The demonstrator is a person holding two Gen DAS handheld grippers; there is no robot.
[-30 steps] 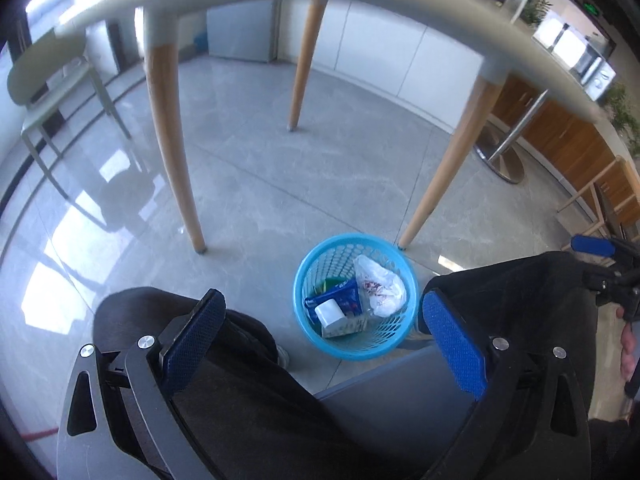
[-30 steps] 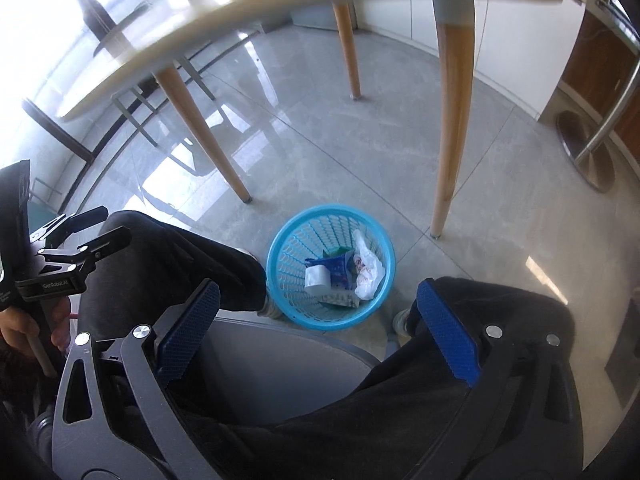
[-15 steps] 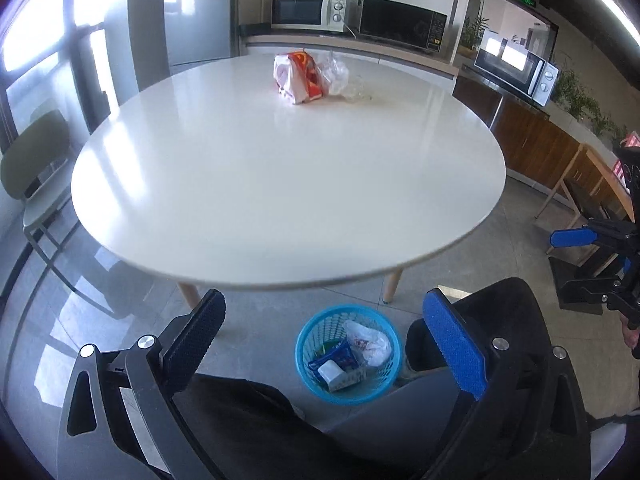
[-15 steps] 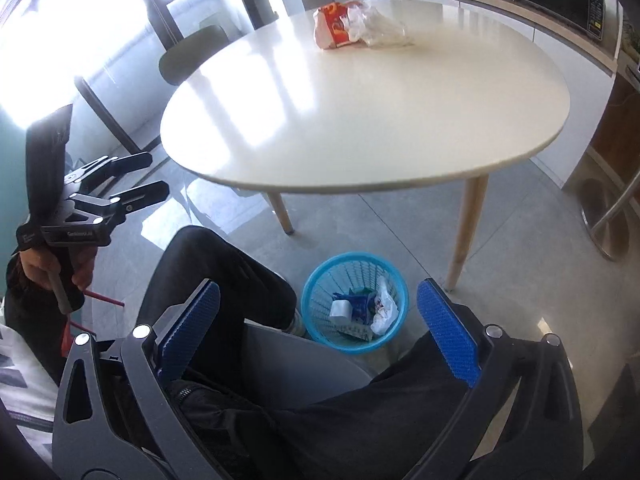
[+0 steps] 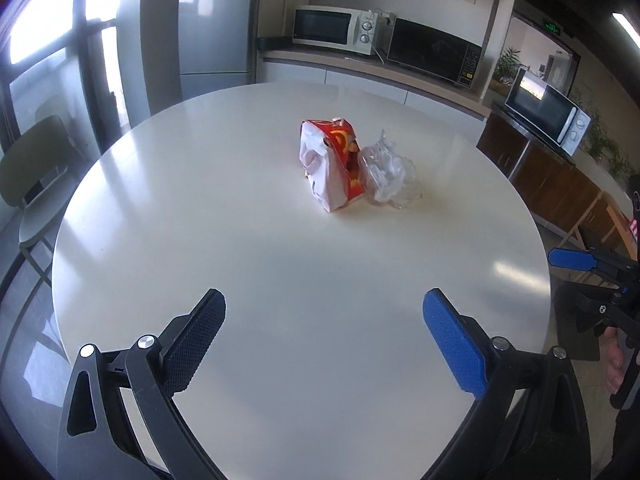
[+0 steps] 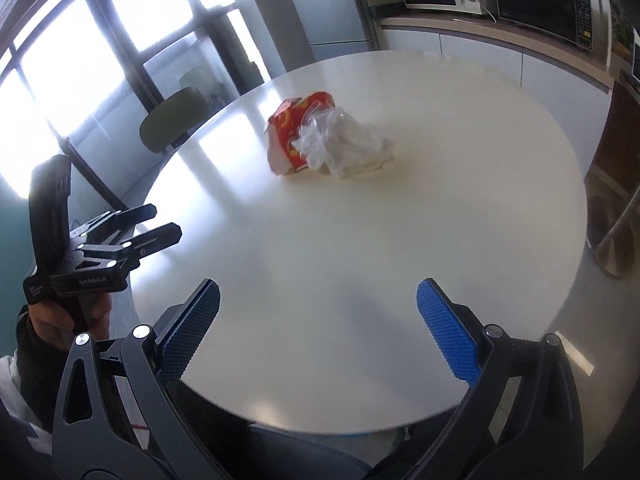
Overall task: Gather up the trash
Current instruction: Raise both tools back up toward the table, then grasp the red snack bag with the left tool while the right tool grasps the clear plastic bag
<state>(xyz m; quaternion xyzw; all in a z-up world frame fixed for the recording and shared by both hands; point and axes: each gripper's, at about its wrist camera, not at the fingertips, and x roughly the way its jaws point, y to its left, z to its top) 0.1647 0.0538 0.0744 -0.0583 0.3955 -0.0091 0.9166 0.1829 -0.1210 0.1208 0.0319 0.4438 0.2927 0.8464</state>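
A red and white snack bag [image 5: 332, 168] lay on the round white counter [image 5: 280, 280], a bit past the middle, on the far side from both grippers. In the left wrist view its long side ran from far to near, with its open torn end at the far, top part and its near end a little to the right. It looked crumpled and leaned over, not standing straight. A crinkled clear plastic wrapper [image 5: 386, 176] sat just to the right of the bag and touched it. In the right wrist view the wrapper [image 6: 344, 142] lay in front of the bag [image 6: 292, 132] and hid part of it.

The left gripper [image 5: 324, 320] hung over the near edge of the counter. Its two blue fingers were wide apart and held nothing. The right gripper [image 6: 318, 312] also hung over the near edge, fingers wide apart, with nothing between them. Both were well apart from the bag and the wrapper.

Farther away, a green chair [image 5: 32, 168] stood to the left of the counter by big windows. A white microwave [image 5: 336, 30] and a black microwave [image 5: 434, 56] sat on a shelf by the far wall. Another microwave [image 5: 548, 114] stood far to the right.
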